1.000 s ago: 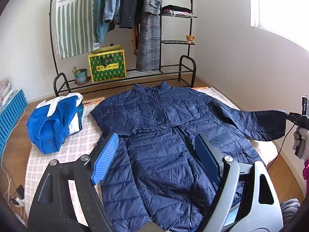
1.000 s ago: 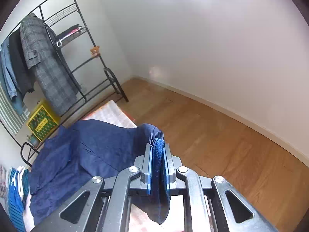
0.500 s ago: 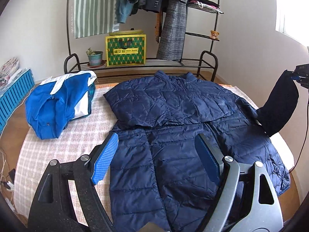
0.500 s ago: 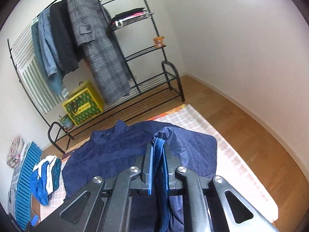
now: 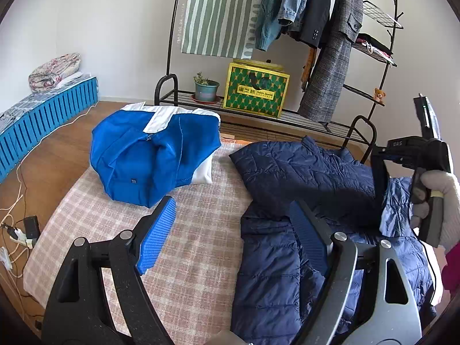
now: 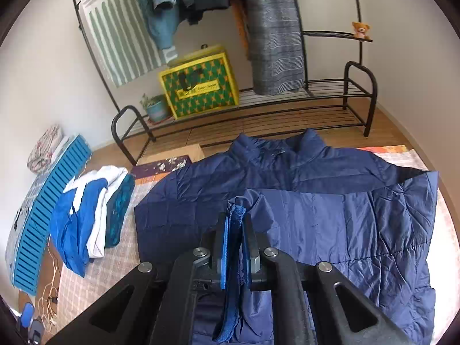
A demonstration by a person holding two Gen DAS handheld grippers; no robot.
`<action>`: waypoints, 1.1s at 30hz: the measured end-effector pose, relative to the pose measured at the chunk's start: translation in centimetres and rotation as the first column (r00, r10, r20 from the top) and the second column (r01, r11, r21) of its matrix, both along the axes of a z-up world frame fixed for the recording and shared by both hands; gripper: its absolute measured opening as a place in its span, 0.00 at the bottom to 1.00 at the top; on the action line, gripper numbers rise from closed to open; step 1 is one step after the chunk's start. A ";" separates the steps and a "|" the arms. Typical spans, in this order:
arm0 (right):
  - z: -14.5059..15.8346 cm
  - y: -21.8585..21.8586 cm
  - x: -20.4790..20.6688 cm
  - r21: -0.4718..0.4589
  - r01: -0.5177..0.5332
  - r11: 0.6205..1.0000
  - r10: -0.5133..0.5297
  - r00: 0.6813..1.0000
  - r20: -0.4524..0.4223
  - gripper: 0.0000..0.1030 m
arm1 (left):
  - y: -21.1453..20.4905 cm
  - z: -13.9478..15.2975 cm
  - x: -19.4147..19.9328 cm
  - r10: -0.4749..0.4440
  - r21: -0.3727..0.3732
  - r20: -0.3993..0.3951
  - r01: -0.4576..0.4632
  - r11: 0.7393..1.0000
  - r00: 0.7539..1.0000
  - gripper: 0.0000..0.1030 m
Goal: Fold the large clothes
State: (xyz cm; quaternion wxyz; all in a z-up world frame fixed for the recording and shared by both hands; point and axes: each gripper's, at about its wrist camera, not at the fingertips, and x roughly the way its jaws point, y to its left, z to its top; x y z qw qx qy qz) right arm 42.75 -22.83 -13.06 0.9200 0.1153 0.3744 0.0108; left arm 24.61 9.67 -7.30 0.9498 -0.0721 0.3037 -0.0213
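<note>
Since a second ago the right gripper (image 6: pixel 235 247) has carried the sleeve (image 6: pixel 330 221) from out over the floor in across the jacket (image 5: pixel 302 169); its jaws stay clamped on the cuff (image 6: pixel 234 221); the left gripper (image 5: pixel 235 235) hangs spread and empty above the jacket's left edge; the jacket, navy and quilted, lies collar-up on the checked mat (image 5: pixel 195 258).

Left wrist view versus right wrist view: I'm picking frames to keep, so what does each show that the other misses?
Only the left wrist view shows the gloved hand holding the right gripper, and the left gripper open, empty. Only the right wrist view shows the cuff pinched between the right gripper's pads, the sleeve brought over the jacket. Both show the jacket, the blue garment, the rack and yellow box.
</note>
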 end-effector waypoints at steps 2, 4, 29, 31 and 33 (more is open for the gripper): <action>-1.8 1.9 1.2 -0.018 -0.035 0.999 0.035 0.999 -0.020 0.06 | 0.2 -0.2 0.2 -0.004 0.005 -0.005 0.004 1.000 1.000 0.82; -3.4 3.4 2.4 -0.011 -0.070 0.997 0.069 0.997 -0.034 0.06 | 0.3 -0.4 0.4 -0.005 0.017 -0.008 0.005 1.000 1.000 0.82; -4.4 1.3 4.1 0.235 -0.108 0.966 0.100 0.994 0.047 0.49 | 0.4 -1.3 0.8 0.015 0.072 -0.042 -0.012 0.997 0.999 0.82; -2.7 0.1 2.2 0.226 -0.106 0.968 0.091 0.993 0.076 0.49 | 0.6 -1.4 0.7 0.009 0.073 -0.047 -0.005 0.997 0.999 0.82; -1.1 -1.1 0.0 0.201 -0.110 0.973 0.092 0.991 0.097 0.49 | 0.7 -1.6 0.6 -0.001 0.082 -0.055 0.005 0.997 0.999 0.82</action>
